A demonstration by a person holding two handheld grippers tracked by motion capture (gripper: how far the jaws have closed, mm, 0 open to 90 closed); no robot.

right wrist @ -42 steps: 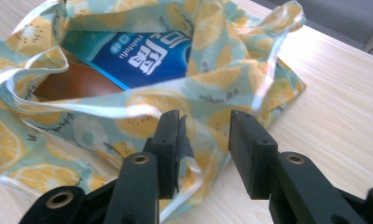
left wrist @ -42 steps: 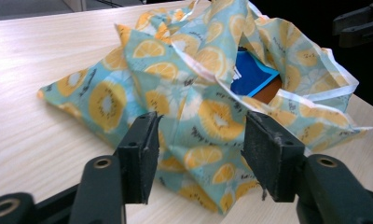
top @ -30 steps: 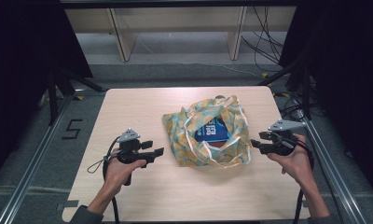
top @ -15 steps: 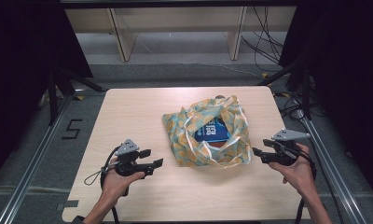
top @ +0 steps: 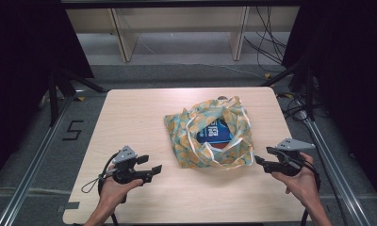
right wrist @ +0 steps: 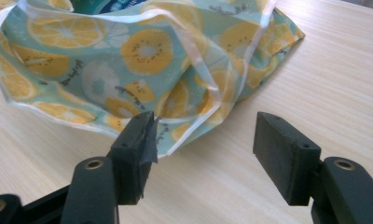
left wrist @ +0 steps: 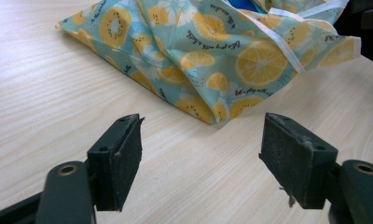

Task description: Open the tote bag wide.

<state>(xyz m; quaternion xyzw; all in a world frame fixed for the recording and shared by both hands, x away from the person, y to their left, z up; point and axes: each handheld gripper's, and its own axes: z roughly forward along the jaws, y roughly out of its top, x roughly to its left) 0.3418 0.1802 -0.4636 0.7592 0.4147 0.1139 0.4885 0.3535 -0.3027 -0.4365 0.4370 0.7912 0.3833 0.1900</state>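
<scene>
A cloth bag (top: 191,141) printed with orange and kiwi slices lies crumpled on the wooden table (top: 130,117), its mouth open on a blue packet (top: 215,133) inside. My left gripper (top: 150,165) sits near the table's front left, pointing at the bag and well short of it. Its jaws have just been opening and hold nothing. In the left gripper view the bag (left wrist: 212,56) lies beyond the open left gripper (left wrist: 201,156). My right gripper (top: 263,155) is just off the bag's right corner. Its jaws have also been opening, and the right gripper (right wrist: 205,149) is empty, with the bag's hem (right wrist: 128,56) just ahead.
Metal frame rails (top: 31,174) run along both sides of the table. A "5" mark (top: 73,130) is on the floor at left. Pale shelf legs (top: 123,40) and cables (top: 266,33) stand beyond the far edge. Bare tabletop lies left and in front of the bag.
Both hands have drawn back from the bag toward the table's near edge and lower. Both pairs of jaws stand wider than before.
</scene>
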